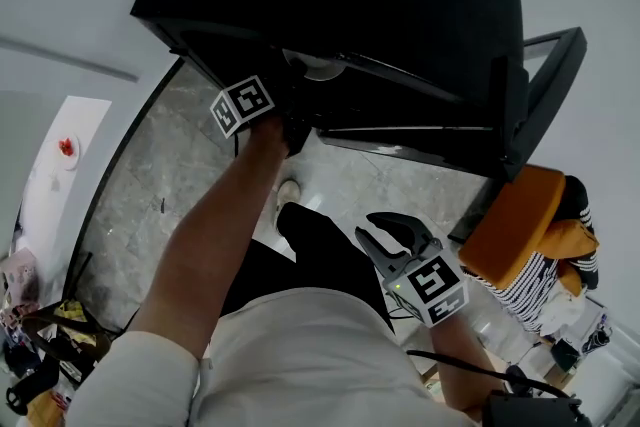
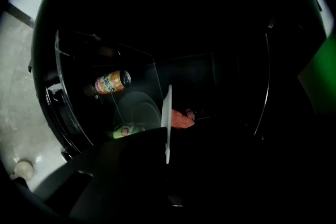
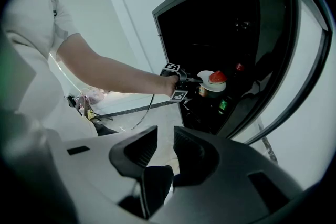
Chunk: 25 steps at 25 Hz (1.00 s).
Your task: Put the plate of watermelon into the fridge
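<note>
The black fridge [image 1: 330, 5] stands open. My left gripper [image 1: 290, 127] reaches into it, shut on the rim of a white plate [image 2: 167, 118], which shows edge-on between the jaws. Red watermelon [image 2: 181, 119] lies on the plate. The right gripper view shows the left gripper [image 3: 193, 80] holding the plate [image 3: 206, 77] level, with the watermelon [image 3: 217, 77] on top, inside the fridge [image 3: 210, 23]. My right gripper [image 3: 160, 145] hangs lower, away from the fridge, over the floor. Its jaws stand a little apart with nothing between them. In the head view the right gripper [image 1: 385, 233] is beside the person's leg.
An orange can [image 2: 112, 82] and a green can [image 2: 126, 130] lie on the fridge's clear shelves. The fridge door [image 1: 545, 105] stands open at the right. An orange cushion [image 1: 520, 220] and striped cloth [image 1: 530, 280] lie right of it. A white table [image 1: 55, 175] and clutter [image 1: 40, 355] are at the left.
</note>
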Tool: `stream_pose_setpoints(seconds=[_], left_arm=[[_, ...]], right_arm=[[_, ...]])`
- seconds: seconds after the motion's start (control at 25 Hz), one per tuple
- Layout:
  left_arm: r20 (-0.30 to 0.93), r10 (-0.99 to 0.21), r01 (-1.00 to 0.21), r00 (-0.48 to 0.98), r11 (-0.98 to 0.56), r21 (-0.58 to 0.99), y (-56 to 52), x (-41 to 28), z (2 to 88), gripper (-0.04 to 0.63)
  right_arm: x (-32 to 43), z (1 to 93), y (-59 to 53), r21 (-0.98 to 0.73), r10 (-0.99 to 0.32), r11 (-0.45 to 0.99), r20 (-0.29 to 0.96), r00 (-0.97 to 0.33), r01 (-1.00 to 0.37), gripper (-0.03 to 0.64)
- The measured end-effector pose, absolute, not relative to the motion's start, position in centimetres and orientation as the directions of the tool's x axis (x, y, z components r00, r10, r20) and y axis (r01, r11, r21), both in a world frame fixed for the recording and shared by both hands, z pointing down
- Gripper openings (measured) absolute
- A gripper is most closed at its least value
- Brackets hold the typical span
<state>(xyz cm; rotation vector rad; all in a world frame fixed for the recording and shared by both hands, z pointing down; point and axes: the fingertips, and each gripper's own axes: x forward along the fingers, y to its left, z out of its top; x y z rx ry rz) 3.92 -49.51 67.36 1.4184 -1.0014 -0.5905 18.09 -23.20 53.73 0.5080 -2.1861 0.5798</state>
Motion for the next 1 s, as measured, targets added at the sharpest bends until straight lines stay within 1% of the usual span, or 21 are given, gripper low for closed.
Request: stream_pose_setpoints(seconds=[0.12, 0.2, 0.36, 0.48, 0.56, 0.76, 0.88, 1.0], left_arm=[[0.244, -0.834, -0.251, 0.495, 0.132, 0.959, -49.9, 4.0, 67.5, 0.029], [0.289, -0.824, -0.294, 0.487, 0.157, 0.943, -50.1, 3.8, 67.7, 0.028], [0.379, -0.803, -0.412, 0.459, 0.186, 0.892, -50.5, 3.5, 67.9, 0.028], [0.440, -0.779, -0.524, 0.445, 0.172, 0.834, -51.0, 3.6, 67.8, 0.032], [0.489, -0.760, -0.609, 0.428, 0.158, 0.778, -51.1, 3.6, 67.9, 0.042], [0.599, -0.716, -0.809, 0.358, 0.083, 0.582, -51.0, 3.3, 68.4, 0.098], [0.654, -0.698, -0.892, 0.293, 0.045, 0.449, -50.9, 2.7, 68.7, 0.132], [0.694, -0.679, -0.942, 0.240, 0.009, 0.334, -50.6, 2.3, 68.9, 0.159]], right_arm=[[18.1, 53.9, -23.1, -0.244, -0.158, 0.810, 0.785, -0.599, -0.533, 0.104], [17.9, 53.8, -23.1, -0.249, -0.155, 0.811, 0.781, -0.605, -0.530, 0.104], [17.8, 53.7, -23.2, -0.258, -0.155, 0.806, 0.777, -0.610, -0.532, 0.104], [17.8, 53.8, -23.2, -0.260, -0.154, 0.804, 0.776, -0.611, -0.534, 0.104], [17.7, 53.9, -23.1, -0.261, -0.153, 0.805, 0.777, -0.611, -0.533, 0.104], [17.8, 54.0, -22.9, -0.258, -0.150, 0.804, 0.783, -0.604, -0.535, 0.104], [17.9, 53.9, -22.7, -0.260, -0.147, 0.804, 0.785, -0.602, -0.535, 0.104], [18.0, 53.9, -22.6, -0.258, -0.148, 0.803, 0.786, -0.600, -0.537, 0.104]])
